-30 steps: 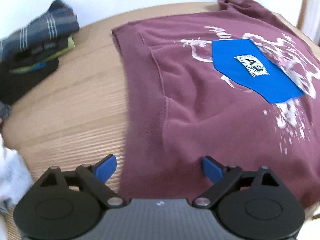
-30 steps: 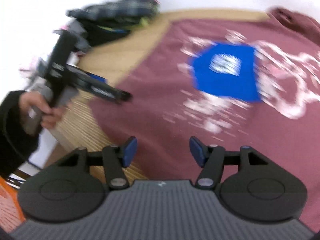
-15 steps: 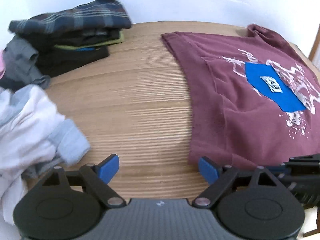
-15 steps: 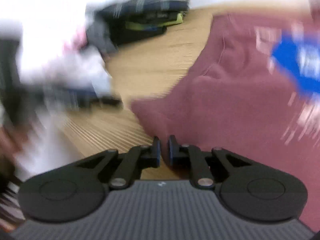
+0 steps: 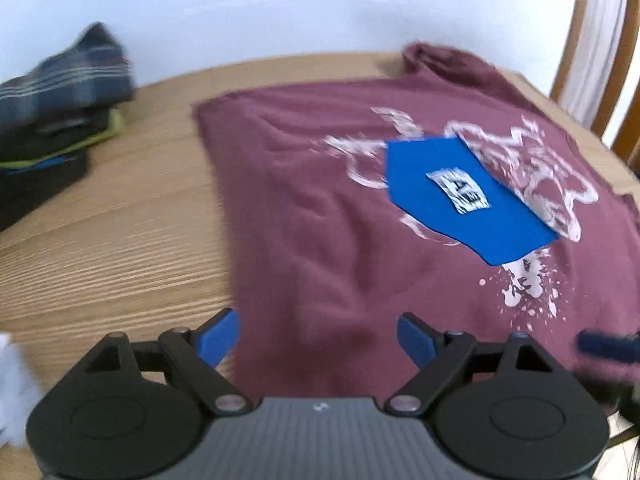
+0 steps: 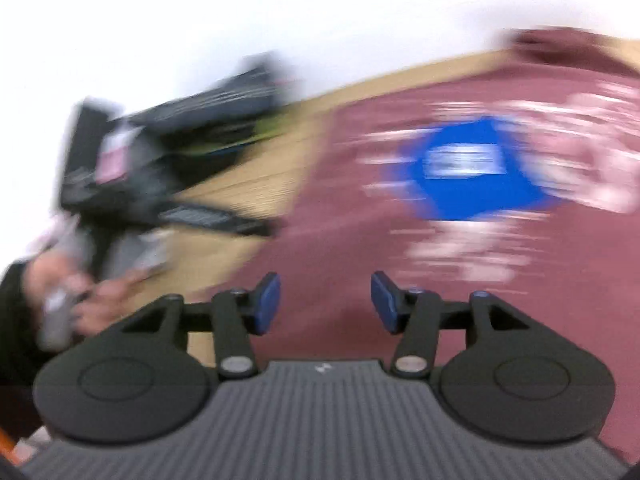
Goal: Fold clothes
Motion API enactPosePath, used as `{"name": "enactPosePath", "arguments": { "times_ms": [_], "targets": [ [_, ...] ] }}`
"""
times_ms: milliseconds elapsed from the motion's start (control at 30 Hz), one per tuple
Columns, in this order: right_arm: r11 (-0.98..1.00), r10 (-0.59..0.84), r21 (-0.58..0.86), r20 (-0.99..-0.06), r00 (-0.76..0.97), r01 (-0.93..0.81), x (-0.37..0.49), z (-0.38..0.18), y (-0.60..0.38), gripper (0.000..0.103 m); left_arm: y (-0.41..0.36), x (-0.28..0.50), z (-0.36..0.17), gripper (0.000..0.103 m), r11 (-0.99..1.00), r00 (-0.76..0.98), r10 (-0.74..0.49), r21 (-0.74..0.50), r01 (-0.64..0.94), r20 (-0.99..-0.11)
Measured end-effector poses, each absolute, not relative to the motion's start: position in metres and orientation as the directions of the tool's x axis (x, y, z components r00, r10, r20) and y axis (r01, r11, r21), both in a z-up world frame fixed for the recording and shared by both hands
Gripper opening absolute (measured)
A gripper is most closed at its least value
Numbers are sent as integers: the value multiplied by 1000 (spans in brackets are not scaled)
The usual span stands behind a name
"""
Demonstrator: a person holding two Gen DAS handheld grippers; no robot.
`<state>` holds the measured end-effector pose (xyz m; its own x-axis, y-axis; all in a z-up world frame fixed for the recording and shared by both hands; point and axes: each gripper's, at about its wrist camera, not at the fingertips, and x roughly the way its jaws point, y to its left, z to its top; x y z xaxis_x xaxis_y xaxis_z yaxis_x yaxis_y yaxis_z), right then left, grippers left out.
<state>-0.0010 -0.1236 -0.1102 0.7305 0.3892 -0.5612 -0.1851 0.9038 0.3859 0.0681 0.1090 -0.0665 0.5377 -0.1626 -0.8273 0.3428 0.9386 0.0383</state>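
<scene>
Nearest to us, the left gripper [image 5: 318,338] hangs over the near hem of the maroon T-shirt [image 5: 320,208], its blue-tipped fingers [image 5: 218,336] spread wide with nothing between them. One tip sits over the shirt's left edge, the other over the cloth itself; I cannot tell whether either touches. The right gripper [image 6: 325,304] is open too, a moderate gap between its blue pads [image 6: 267,302], empty, poised above the shirt's lower part. That view is badly smeared with blur, so fine detail is lost.

Off to the left in the right wrist view, a hand [image 6: 70,294] in a dark sleeve grips the left gripper's handle.

The shirt lies spread flat on the wooden table [image 5: 112,216], front up, with a blue patch [image 5: 460,200] and white splatter print [image 5: 528,284] on its chest. Its collar end bunches up at the far edge near the wall.

Beyond, at the table's far left, a stack of folded clothes [image 5: 56,120] sits well apart from the shirt, a plaid piece on top. A bit of white cloth [image 5: 12,392] shows at the near left edge. Behind everything stands a white wall [image 5: 280,8], and a wooden chair back [image 5: 576,32] rises at far right.
</scene>
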Motion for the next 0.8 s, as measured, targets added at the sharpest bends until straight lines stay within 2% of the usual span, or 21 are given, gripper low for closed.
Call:
{"name": "enactPosePath", "arguments": {
  "times_ms": [67,100,200,267,400,600,700,800],
  "targets": [
    [943,272,325,-625,732,-72,-2,-126,-144,55,118,72,-77,89,947,522,-143,37,318,-841],
    [958,234,283,-662,712,-52,-5,-134,-148,50,124,73,-82,98,952,514,-133,35,304,-848],
    [972,204,224,-668,716,-68,-35,-140,-154,50,141,77,-97,101,965,488,-103,32,261,-867],
    [967,211,248,-671,710,-54,-52,-136,-163,50,159,77,-95,101,976,455,-122,-25,214,-882],
    [908,294,419,-647,703,6,-67,-139,-183,53,164,52,-74,90,973,471,-140,-33,229,-871],
    [727,445,683,-552,705,76,-82,-159,-209,55,120,-4,-51,90,892,480,-274,-34,450,-833],
    [605,491,784,-501,713,135,-82,-176,-219,55,85,-28,-55,90,817,495,-316,34,576,-810],
    [481,478,860,-421,771,171,-81,-187,-227,55,53,-46,-66,89,735,486,-353,84,673,-799]
  ]
}}
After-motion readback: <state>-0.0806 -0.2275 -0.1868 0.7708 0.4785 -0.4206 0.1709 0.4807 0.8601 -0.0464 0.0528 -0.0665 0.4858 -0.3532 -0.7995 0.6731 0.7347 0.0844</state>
